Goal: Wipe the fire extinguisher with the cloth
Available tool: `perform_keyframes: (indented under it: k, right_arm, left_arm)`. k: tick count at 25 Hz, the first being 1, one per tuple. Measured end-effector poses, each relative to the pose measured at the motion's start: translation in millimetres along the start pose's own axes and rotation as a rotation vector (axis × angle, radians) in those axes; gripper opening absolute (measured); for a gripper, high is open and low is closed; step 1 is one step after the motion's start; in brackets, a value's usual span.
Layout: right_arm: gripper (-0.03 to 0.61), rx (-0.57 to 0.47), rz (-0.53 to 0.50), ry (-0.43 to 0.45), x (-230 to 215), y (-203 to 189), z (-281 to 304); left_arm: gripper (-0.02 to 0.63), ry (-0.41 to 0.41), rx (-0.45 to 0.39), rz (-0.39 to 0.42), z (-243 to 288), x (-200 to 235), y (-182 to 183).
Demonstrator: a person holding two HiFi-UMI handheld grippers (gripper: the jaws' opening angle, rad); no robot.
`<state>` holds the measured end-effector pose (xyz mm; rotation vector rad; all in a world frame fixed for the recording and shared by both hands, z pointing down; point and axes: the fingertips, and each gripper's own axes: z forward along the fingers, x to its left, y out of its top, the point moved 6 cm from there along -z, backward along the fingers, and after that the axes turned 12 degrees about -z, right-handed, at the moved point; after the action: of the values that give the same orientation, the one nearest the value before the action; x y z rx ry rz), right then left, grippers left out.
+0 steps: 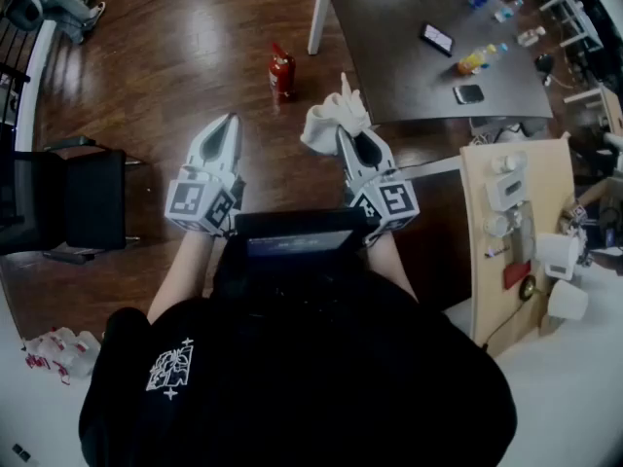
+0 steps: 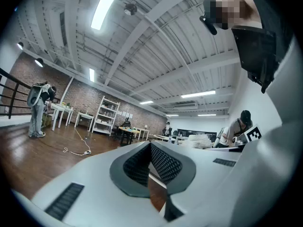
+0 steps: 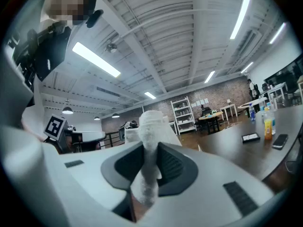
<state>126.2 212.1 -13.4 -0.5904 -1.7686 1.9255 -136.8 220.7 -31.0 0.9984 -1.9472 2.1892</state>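
Black-shirted torso (image 1: 292, 358) fills lower edge of head view, both grippers held out ahead.
- Small red fire extinguisher (image 1: 281, 71): upright on dark wooden floor (image 1: 175, 56), near white leg (image 1: 316, 16) at corner of grey table (image 1: 409, 56). Well apart from both grippers.
- White crumpled cloth (image 1: 334, 120): pinched between jaws of right gripper (image 1: 350, 139), not touching extinguisher.
- Left gripper (image 1: 230, 123): jaws together, nothing between.
- Assessment: approach step, wiping not begun.
- Next move calls for lowering right gripper toward floor and pressing cloth onto cylinder without tipping it.
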Motion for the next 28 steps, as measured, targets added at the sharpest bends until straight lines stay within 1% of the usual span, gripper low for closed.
perform_keyframes:
  k: [9, 14, 17, 22, 28]
  right_arm:
    - [0.094, 0.004, -0.013, -0.019, 18, -4, 11]
    - [0.094, 0.003, -0.031, -0.047, 15, -2, 17]
    - [0.094, 0.012, -0.042, -0.043, 10, 0, 29]
    - [0.094, 0.020, -0.044, -0.011, -11, -6, 66]
    - [0.094, 0.035, -0.040, 0.047, -67, -25, 141]
  left_arm:
    - [0.002, -0.010, -0.004, -0.009, -14, 23, 5]
    - [0.002, -0.009, 0.007, -0.013, -22, 40, 4]
    - [0.002, 0.000, 0.014, -0.019, -20, 50, 5]
    - [0.002, 0.027, 0.024, -0.022, 2, 63, 0]
    - [0.002, 0.076, 0.048, -0.011, 66, 91, -11]
